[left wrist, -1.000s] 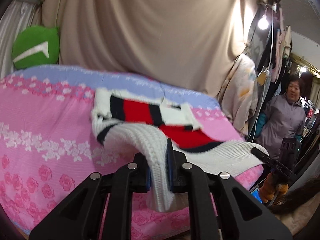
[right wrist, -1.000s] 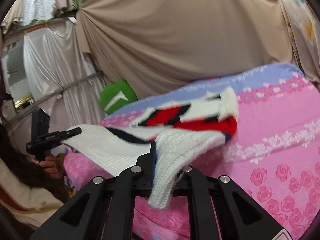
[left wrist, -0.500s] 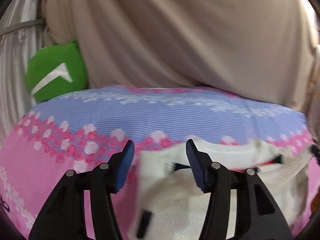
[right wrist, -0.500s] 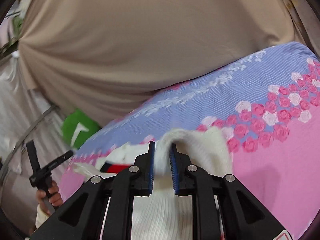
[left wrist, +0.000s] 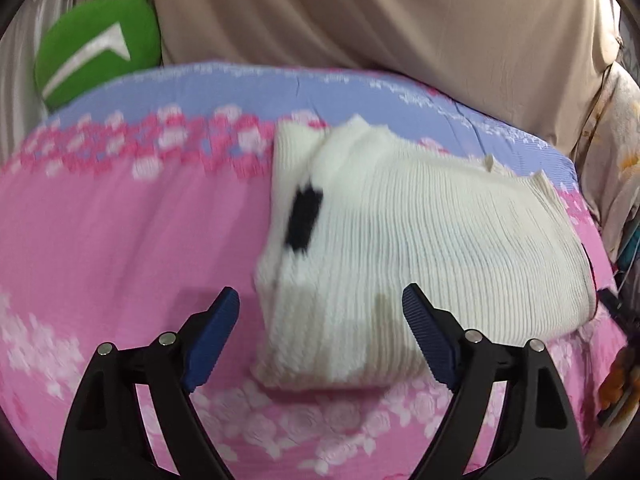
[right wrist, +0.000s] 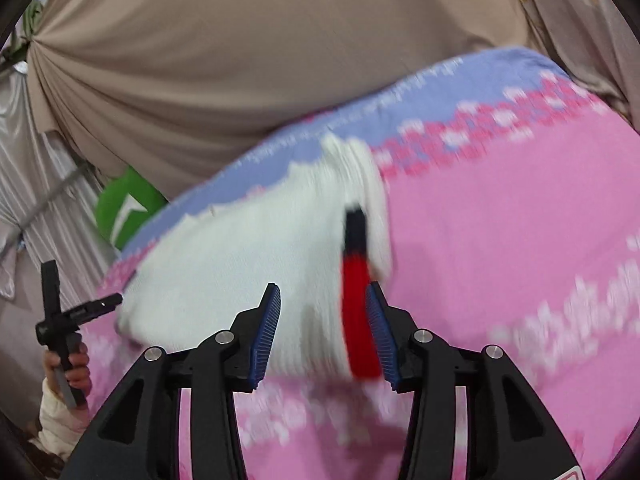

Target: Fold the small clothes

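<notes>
The folded white ribbed-knit sweater with a black and red stripe (left wrist: 420,240) lies on the pink rose-print bedspread with its lilac far band (left wrist: 120,220); it looks soft, light and floppy, so I would take it by its thick folded near edge. My left gripper (left wrist: 320,320) is opening wide, my right gripper (right wrist: 322,330) is opening too, its pads straddling that near edge without pressing. Behind the sweater hang a beige draped curtain (left wrist: 360,20) and a green cushion (left wrist: 96,44).

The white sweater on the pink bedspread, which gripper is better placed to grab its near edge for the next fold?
Probably the right gripper: its opening jaws already straddle the white sweater's near edge. The left gripper, also opening, frames the folded corner, pads apart from it.
</notes>
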Action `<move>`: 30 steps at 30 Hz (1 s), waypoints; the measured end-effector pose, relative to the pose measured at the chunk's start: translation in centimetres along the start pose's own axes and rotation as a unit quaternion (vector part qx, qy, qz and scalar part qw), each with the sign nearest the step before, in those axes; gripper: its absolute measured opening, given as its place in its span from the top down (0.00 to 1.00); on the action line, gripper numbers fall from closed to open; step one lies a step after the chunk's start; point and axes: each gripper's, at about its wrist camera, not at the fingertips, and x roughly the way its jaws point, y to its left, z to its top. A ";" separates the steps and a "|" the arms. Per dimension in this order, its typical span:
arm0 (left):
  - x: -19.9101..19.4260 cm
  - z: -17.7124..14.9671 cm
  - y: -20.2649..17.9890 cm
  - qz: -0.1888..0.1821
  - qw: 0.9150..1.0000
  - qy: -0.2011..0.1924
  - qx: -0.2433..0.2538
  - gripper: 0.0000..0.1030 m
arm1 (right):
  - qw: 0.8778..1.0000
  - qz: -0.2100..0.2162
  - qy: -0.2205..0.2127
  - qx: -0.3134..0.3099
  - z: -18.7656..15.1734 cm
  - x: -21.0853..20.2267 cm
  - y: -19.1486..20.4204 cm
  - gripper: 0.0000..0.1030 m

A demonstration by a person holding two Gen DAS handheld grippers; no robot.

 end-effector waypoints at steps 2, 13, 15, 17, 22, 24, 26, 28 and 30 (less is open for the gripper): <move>0.7 -0.5 0.2 -0.008 1.000 0.008 -0.017 0.36 | 1.000 0.009 0.009 0.008 -0.6 0.6 -0.2 0.50; -5.5 -1.8 2.3 -0.023 0.999 0.002 -0.037 0.92 | 0.999 0.032 -0.024 -0.021 -0.2 -4.4 1.5 0.91; -5.9 -3.5 3.2 -0.008 0.999 0.017 -0.040 0.92 | 1.000 0.018 -0.013 -0.013 -1.4 -5.4 0.5 0.92; -4.5 -5.5 3.6 0.006 0.998 0.052 -0.044 0.92 | 0.999 -0.030 0.018 -0.019 -3.0 -4.5 -0.5 0.93; -5.5 -6.5 3.0 0.011 0.999 0.025 -0.039 0.82 | 0.997 -0.062 0.038 -0.001 -3.6 -3.8 -1.5 0.90; -8.0 -4.7 2.4 0.003 0.999 -0.019 -0.031 0.58 | 0.997 -0.068 -0.001 -0.021 -1.9 -5.1 -0.4 0.79; -9.6 -2.4 1.5 -0.010 0.998 -0.064 -0.018 0.32 | 0.997 -0.056 -0.030 -0.046 0.6 -5.4 1.3 0.66; -9.5 -0.1 0.5 -0.012 0.996 -0.088 -0.006 0.25 | 0.996 -0.042 -0.047 -0.066 2.8 -4.3 2.8 0.53; -7.4 2.4 -0.5 -0.019 0.996 -0.086 0.008 0.25 | 0.995 -0.035 -0.048 -0.081 4.9 -1.7 4.0 0.50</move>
